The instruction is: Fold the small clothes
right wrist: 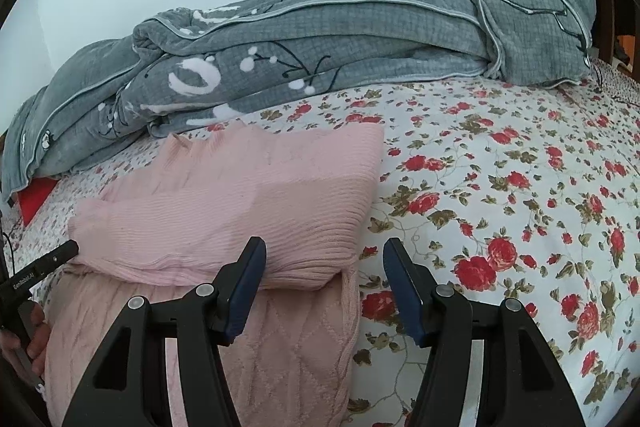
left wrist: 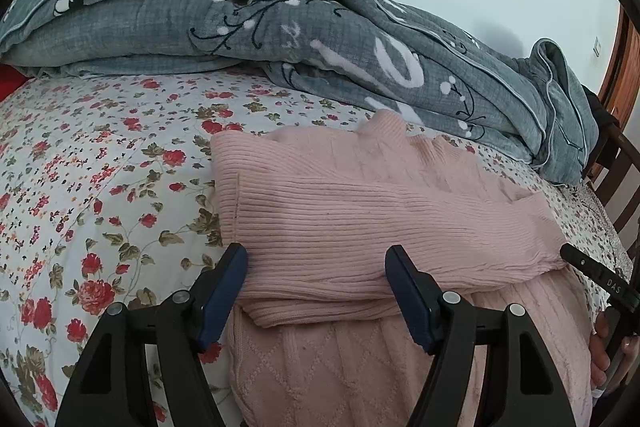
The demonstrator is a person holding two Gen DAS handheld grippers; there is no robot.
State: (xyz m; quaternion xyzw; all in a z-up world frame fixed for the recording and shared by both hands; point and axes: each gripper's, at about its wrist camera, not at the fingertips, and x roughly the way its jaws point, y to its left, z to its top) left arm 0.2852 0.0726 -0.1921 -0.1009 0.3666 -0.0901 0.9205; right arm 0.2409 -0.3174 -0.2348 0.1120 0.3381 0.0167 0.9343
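Note:
A pink knitted sweater (left wrist: 360, 211) lies on the flowered bedsheet (left wrist: 100, 187), with its ribbed sleeves folded across the cable-knit body. My left gripper (left wrist: 316, 253) is open and straddles the near left edge of the folded sleeve, pads apart from the cloth. My right gripper (right wrist: 325, 245) is also open, with the sweater's (right wrist: 240, 203) near right corner between its fingers and nothing pinched. Each view shows the other gripper's black finger (left wrist: 580, 261) (right wrist: 52, 259) at the sweater's far side, with a hand behind it.
A bulky grey quilt (left wrist: 280, 27) (right wrist: 320, 39) is heaped along the back of the bed by the pale wall. A dark wooden bed rail (left wrist: 616, 179) stands at the right end. Something red (right wrist: 36, 199) peeks from under the quilt. Bare sheet (right wrist: 520, 187) spreads to both sides of the sweater.

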